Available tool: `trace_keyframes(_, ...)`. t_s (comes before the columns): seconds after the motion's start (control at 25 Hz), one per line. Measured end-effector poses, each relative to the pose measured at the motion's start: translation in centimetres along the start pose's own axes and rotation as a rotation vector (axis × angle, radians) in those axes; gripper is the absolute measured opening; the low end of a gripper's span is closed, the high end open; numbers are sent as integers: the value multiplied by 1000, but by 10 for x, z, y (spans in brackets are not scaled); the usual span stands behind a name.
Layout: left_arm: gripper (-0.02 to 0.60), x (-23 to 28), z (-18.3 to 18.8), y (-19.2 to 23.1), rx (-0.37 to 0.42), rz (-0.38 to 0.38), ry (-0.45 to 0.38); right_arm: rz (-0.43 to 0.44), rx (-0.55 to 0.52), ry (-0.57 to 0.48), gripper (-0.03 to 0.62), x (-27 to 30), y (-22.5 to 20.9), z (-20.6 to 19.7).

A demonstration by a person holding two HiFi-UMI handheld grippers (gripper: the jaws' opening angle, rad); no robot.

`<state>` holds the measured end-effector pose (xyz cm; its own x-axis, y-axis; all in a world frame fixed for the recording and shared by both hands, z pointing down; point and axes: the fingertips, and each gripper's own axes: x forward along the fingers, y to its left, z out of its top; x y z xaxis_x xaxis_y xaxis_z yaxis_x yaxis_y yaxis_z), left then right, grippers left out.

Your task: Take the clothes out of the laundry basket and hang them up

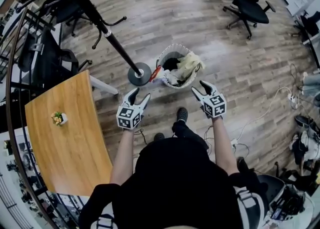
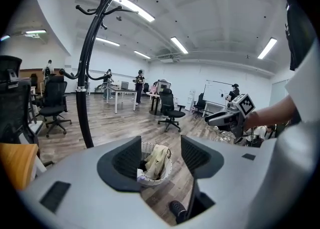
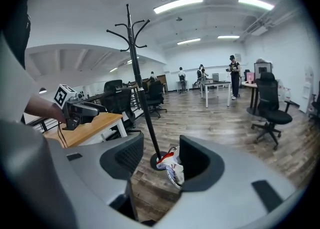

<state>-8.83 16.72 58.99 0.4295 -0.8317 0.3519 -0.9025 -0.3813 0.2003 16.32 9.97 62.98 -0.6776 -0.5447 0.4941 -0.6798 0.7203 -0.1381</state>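
A white mesh laundry basket (image 1: 172, 49) stands on the wood floor, holding a beige garment (image 1: 187, 66) and dark and light clothes. A black coat stand (image 1: 107, 33) rises just left of it, its round base (image 1: 138, 74) beside the basket. My left gripper (image 1: 138, 98) hovers open near the person's side of the basket, nothing between its jaws. My right gripper (image 1: 201, 89) is open too and empty, just right of the basket. In the left gripper view the basket (image 2: 156, 164) shows between the jaws; in the right gripper view the basket (image 3: 173, 167) and the stand (image 3: 140, 88) show.
A wooden table (image 1: 65, 143) with a small plant pot (image 1: 59, 118) lies at the left. Office chairs (image 1: 248, 4) stand at the back right. Cables (image 1: 272, 105) trail on the floor at the right. People stand far off in the room.
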Motion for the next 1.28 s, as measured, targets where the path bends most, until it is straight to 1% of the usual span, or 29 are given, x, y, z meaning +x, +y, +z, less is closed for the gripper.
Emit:
trace_keyframes(0.12,264,13,1,4,-11,32,13,34,3,17,233,14,-12,-1)
trace_keyframes(0.36,264,29,-6,11,-64,113,23,108,-24,68,229,42,-38,-5)
trace_keyframes(0.52,264,39,-5,14,-84,160,29,142,-41,85,225,61,-60,4)
trace_keyframes(0.64,264,43,-4,18,-100,203,36,183,-52,103,221,74,-65,9)
trace_keyframes(0.8,264,46,-5,22,-110,249,41,244,-104,131,218,90,-65,16)
trace_keyframes(0.92,264,51,-6,25,-116,261,42,262,-129,155,216,100,-73,16)
trace_keyframes(1.08,264,54,-14,30,-134,259,58,260,-125,174,216,109,-77,17)
trace_keyframes(1.28,264,62,-27,45,-160,217,83,242,-116,216,216,119,-71,7)
